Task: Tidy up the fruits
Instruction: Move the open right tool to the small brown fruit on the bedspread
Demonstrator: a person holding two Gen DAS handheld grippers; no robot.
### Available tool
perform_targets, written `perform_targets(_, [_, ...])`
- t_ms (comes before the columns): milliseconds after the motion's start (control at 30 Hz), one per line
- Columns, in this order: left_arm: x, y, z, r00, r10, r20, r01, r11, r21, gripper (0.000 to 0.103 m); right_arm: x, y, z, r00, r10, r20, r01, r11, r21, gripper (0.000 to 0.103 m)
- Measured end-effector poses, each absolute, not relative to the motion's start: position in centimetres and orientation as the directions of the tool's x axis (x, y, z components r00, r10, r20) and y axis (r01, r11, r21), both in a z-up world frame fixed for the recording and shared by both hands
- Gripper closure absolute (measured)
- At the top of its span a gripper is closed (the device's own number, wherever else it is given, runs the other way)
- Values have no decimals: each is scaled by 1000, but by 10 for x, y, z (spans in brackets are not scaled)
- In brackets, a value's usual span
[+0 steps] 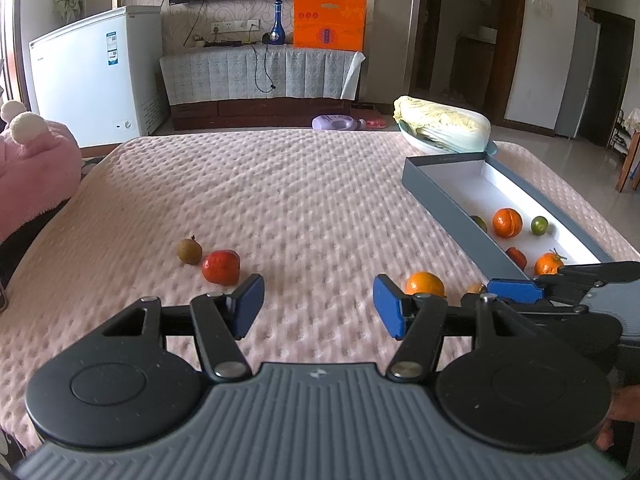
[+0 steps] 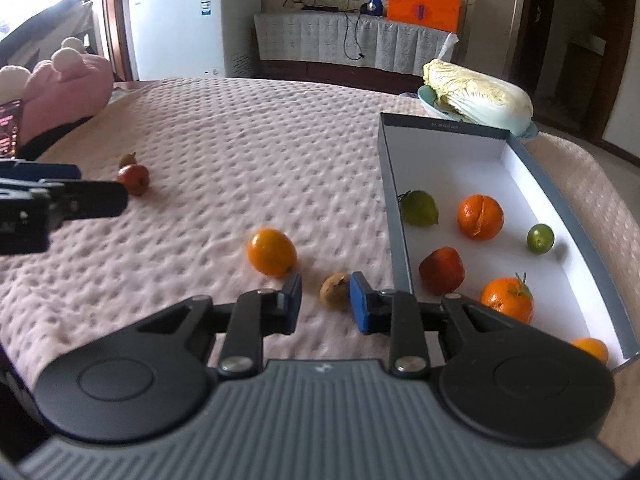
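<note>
A grey box [image 2: 396,216] with a white inside lies on the right of the pink cloth and holds several fruits, among them a split orange [image 2: 480,216] and a green lime [image 2: 540,239]. Loose on the cloth are an orange [image 2: 271,252], a small brown fruit [image 2: 335,291], a red fruit [image 1: 221,267] and a second brown fruit [image 1: 189,251]. My right gripper [image 2: 325,304] is open, its jaws on either side of the small brown fruit without closing on it. My left gripper [image 1: 318,306] is open and empty, between the red fruit and the orange [image 1: 425,283].
A napa cabbage [image 2: 478,96] lies in a bowl beyond the box's far end. A pink plush toy [image 2: 68,80] sits at the left edge of the table [image 2: 240,128]. A white freezer, a covered cabinet and an orange bag stand farther back in the room.
</note>
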State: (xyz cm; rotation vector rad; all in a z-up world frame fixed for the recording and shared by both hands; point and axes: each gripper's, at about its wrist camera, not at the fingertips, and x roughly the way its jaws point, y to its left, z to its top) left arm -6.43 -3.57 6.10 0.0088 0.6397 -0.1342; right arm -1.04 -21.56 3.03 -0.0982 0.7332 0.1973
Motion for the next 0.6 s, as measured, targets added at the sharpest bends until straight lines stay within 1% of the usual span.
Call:
perform_targets(133, [-64,-42,57,791,-115,-601,136,991,-10,37,-14,-221,36,731,161,-664,-207,978,9,73])
perform_targets(267, [-63,-48,53,783,-106,-613,146,989,15,37,-16,-231,44,736,198,-648,-203,977,68,73])
perform_targets(600, [-57,-76,45,776,-101,-623,172,984,54,37,-28,-251,63,767,233,-597,-212,971,107,73])
